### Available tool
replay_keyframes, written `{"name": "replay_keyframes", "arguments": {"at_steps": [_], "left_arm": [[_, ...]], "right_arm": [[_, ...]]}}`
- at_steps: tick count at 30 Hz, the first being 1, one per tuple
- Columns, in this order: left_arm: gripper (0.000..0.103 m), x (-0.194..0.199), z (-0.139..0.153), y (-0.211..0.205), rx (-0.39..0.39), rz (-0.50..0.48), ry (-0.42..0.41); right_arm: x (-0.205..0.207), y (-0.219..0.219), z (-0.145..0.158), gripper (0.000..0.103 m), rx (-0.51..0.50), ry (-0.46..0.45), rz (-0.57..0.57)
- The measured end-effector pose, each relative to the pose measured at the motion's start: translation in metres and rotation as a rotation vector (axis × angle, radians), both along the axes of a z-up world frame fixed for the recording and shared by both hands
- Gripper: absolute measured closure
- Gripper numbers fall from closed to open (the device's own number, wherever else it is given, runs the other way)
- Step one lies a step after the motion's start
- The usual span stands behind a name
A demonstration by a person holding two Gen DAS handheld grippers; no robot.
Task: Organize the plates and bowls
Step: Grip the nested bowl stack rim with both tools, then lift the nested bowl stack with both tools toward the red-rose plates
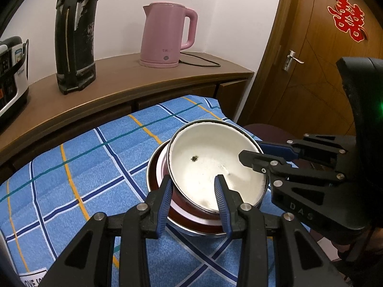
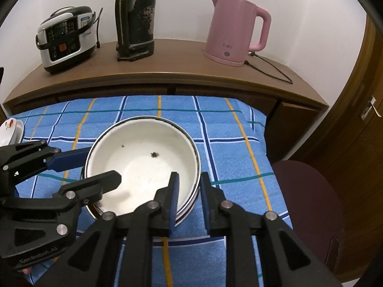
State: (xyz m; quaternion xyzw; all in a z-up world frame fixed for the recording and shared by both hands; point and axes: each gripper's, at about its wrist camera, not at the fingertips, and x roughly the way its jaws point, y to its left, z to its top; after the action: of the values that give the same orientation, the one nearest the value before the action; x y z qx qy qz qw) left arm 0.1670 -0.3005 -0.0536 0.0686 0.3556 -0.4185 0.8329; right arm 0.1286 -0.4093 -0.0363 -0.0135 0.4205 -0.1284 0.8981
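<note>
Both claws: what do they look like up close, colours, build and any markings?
The left claw and right claw match: black plastic linkage arms with triangular cutouts, joined by round silver pins, ending in fingers faced with ribbed blue pads. The right claw's body shows raised letters "DAS" and a green light; the left claw's body bears embossed lettering, too blurred to read surely. No cables or sleeves show.

White wall (image 2: pixel 182 4) behind a long brown wooden sideboard (image 2: pixel 167 64). On its top, left to right: rice cooker (image 2: pixel 65 38), tall worn black appliance (image 2: pixel 135 19), pink kettle (image 2: pixel 237 31) near the right end, black cord (image 2: pixel 270 69) trailing toward that edge. Blue checked cloth (image 2: pixel 227 148) covered the table in front. Dark maroon chair seat (image 2: pixel 308 198) stood at the table's right edge. Wooden door (image 1: pixel 323 55) at right carried a metal handle (image 1: pixel 293 58) and a red paper ornament (image 1: pixel 348 19)
</note>
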Motion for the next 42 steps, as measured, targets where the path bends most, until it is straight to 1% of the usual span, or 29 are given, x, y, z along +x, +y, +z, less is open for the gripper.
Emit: {"name": "replay_keyframes", "arguments": {"at_steps": [2, 4, 6, 8, 9, 11, 14, 17, 19, 21, 23, 24, 25, 26, 28, 35, 40, 42], "left_arm": [[0.065, 0.000, 0.000, 0.000, 0.003, -0.001, -0.005], [0.065, -0.001, 0.000, -0.001, 0.005, -0.002, -0.007], [0.065, -0.001, 0.000, -0.001, 0.010, -0.003, -0.012], [0.065, -0.002, 0.000, -0.001, 0.012, -0.002, -0.016], [0.065, -0.002, 0.000, -0.001, 0.011, -0.001, -0.016], [0.064, 0.000, 0.001, 0.001, 0.001, 0.003, -0.005], [0.063, 0.000, 0.001, 0.001, 0.004, 0.007, -0.013], [0.063, -0.001, 0.002, 0.001, 0.006, 0.011, -0.025], [0.063, -0.002, 0.004, 0.001, 0.003, 0.013, -0.039], [0.063, -0.004, 0.005, 0.000, 0.008, 0.006, -0.075], [0.056, -0.004, 0.005, 0.001, 0.022, 0.027, -0.102], [0.048, -0.002, 0.004, 0.001, 0.032, 0.039, -0.106], [0.042, 0.000, 0.003, 0.002, 0.033, 0.048, -0.100], [0.041, 0.002, 0.003, 0.003, 0.026, 0.048, -0.092], [0.041, 0.004, 0.002, 0.003, 0.015, 0.038, -0.074], [0.041, 0.004, -0.002, 0.000, 0.034, 0.032, -0.072], [0.041, 0.004, -0.004, -0.001, 0.043, 0.032, -0.078], [0.041, 0.004, -0.004, -0.001, 0.042, 0.034, -0.076]], "right_arm": [[0.000, 0.000, 0.000, 0.084, -0.006, 0.001, 0.000], [0.001, 0.003, -0.002, 0.083, -0.033, 0.007, 0.004], [0.003, 0.007, -0.004, 0.078, -0.055, 0.016, 0.016], [0.004, 0.014, -0.008, 0.076, -0.122, 0.026, 0.027], [0.004, 0.014, -0.009, 0.077, -0.126, 0.023, 0.028], [0.004, 0.011, -0.008, 0.075, -0.094, 0.017, 0.027], [0.004, 0.009, -0.007, 0.077, -0.093, 0.011, 0.025], [0.003, 0.008, -0.007, 0.076, -0.071, 0.005, 0.025], [0.002, 0.009, -0.006, 0.075, -0.072, 0.000, 0.026], [0.002, 0.008, -0.006, 0.071, -0.064, -0.004, 0.023], [0.001, 0.006, -0.005, 0.069, -0.068, -0.011, 0.006], [0.000, 0.005, -0.005, 0.068, -0.068, -0.012, 0.002], [0.000, 0.003, -0.005, 0.068, -0.056, -0.014, -0.002], [-0.001, 0.002, -0.005, 0.066, -0.047, -0.016, -0.004], [-0.002, 0.001, -0.004, 0.065, -0.044, -0.021, -0.007], [-0.005, -0.001, -0.003, 0.064, -0.028, -0.031, -0.013], [-0.007, -0.007, -0.006, 0.062, 0.045, -0.035, -0.015], [-0.008, -0.008, -0.010, 0.062, 0.050, -0.030, -0.023]]}}
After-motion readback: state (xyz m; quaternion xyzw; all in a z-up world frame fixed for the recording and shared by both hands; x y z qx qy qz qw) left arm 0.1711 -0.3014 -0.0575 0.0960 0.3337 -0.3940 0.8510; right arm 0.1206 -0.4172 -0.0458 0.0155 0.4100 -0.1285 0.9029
